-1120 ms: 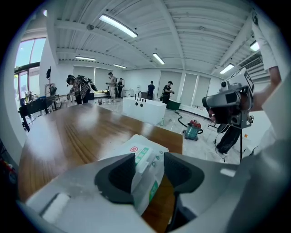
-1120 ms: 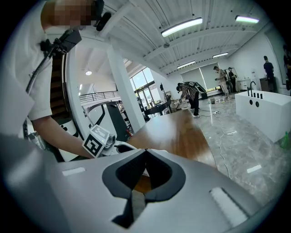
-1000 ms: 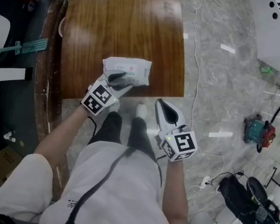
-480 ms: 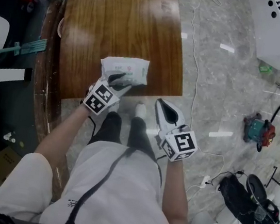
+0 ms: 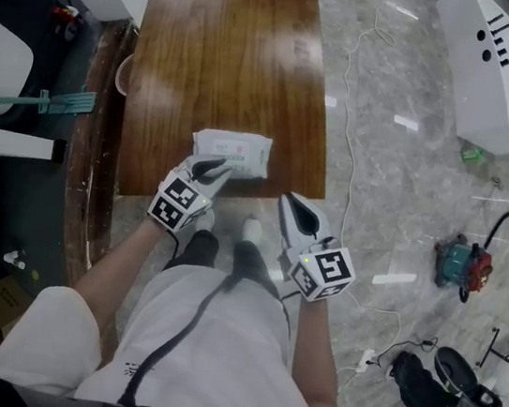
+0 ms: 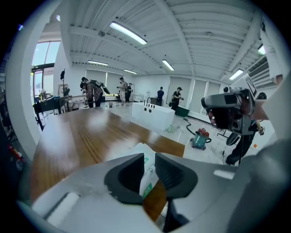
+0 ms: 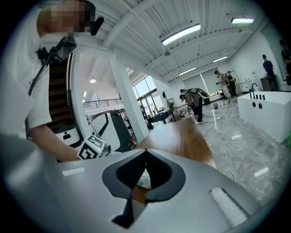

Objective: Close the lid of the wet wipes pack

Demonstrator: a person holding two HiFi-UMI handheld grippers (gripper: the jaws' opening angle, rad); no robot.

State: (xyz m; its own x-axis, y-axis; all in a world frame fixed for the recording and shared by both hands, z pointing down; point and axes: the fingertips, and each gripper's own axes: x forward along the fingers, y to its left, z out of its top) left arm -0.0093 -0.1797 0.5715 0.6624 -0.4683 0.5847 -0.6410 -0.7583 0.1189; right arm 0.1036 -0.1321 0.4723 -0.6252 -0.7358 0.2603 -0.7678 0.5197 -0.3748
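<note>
The wet wipes pack (image 5: 239, 151) lies flat on the wooden desk (image 5: 230, 52), close to the near edge and nearer the right side. The left gripper (image 5: 213, 172) points at the pack's near left corner; its jaws are closing, a narrow gap left between them (only the pack beyond shows through it, nothing pinched). The right gripper (image 5: 291, 202) hangs off the desk's near edge, apart from the pack, with its jaws closed tip to tip on nothing.
</note>
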